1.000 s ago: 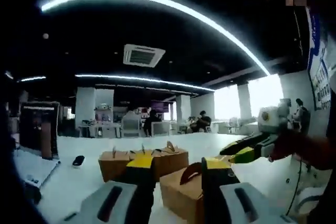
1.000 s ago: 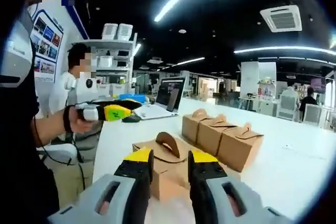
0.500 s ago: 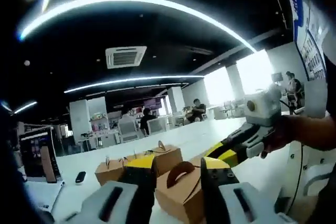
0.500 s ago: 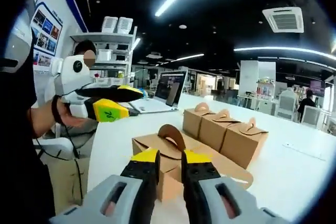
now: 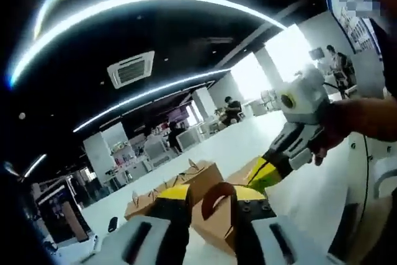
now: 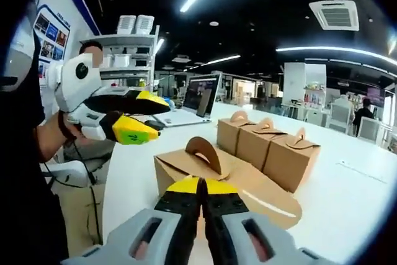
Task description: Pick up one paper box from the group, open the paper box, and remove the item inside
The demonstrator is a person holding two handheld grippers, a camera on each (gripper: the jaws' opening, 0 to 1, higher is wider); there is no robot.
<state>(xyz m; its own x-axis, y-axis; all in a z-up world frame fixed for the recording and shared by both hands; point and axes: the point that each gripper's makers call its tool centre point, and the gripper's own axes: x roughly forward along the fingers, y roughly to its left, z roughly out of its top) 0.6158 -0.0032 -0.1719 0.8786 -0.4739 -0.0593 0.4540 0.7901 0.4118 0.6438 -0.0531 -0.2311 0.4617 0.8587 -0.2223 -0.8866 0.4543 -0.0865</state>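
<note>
We see plain brown paper boxes on a white bench. Our right hand-held gripper has yellow tips on black jaws with grey bodies, and the left hand-held gripper matches, with a white housing.

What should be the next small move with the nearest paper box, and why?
Probably lower the open left claw onto the arched handle of the nearest box. That box is closed, and the right claw is shut at its near edge.
</note>
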